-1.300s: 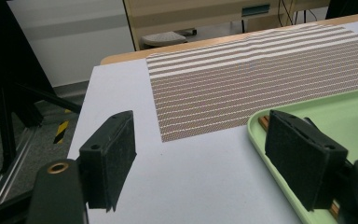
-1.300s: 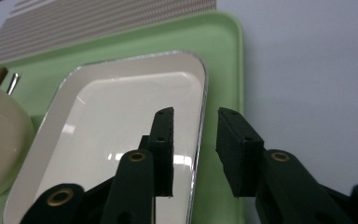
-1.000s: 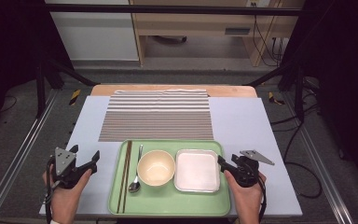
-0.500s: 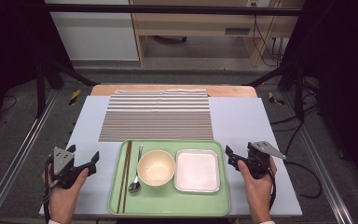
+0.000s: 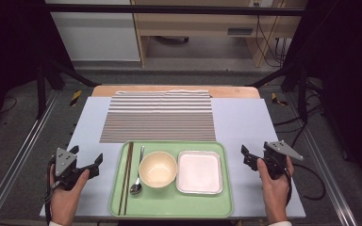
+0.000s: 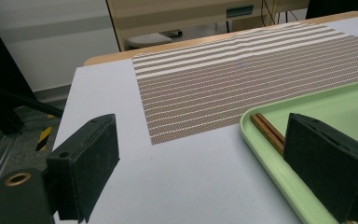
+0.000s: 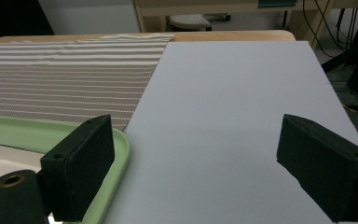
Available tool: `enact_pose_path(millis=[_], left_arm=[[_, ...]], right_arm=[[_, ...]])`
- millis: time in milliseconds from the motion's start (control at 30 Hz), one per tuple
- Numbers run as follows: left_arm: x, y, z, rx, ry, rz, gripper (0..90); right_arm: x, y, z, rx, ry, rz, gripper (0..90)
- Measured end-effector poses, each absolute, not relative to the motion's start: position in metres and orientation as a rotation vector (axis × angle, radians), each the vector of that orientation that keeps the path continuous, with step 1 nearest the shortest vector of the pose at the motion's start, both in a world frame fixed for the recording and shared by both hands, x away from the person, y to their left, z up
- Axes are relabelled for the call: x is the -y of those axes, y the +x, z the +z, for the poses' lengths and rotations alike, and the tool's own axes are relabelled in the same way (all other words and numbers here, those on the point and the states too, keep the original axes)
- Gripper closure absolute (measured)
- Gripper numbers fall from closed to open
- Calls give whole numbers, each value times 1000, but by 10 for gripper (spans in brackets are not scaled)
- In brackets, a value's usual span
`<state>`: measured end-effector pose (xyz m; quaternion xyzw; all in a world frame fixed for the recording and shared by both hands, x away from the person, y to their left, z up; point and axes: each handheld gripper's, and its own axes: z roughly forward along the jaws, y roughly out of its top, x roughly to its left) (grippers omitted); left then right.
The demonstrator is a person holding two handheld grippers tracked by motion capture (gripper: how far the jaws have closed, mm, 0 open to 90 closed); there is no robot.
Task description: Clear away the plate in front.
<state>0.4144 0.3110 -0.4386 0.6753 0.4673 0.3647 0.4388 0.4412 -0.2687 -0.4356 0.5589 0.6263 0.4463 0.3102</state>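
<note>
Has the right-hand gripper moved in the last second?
Yes. The right gripper has drawn away from the green tray, rightward: earlier it sat against the tray's right rim; now bare table shows between them.

I see both grippers black w/ blocky matte jaws. Left gripper [image 5: 86,165] has a grey 3-cornered plate on top w/ small holes; brass-ringed hole near jaw base. Right gripper [image 5: 248,156]: same grey plate, black cable trailing right. Hands bare, no sleeves seen.
</note>
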Motion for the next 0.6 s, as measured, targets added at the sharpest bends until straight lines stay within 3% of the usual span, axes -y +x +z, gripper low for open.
enact_pose_path(millis=[600], left_arm=[[-312,417,-442,-1140,1679,875,95]], right_arm=[[286,433,-453,-1646,1321,1058,105]])
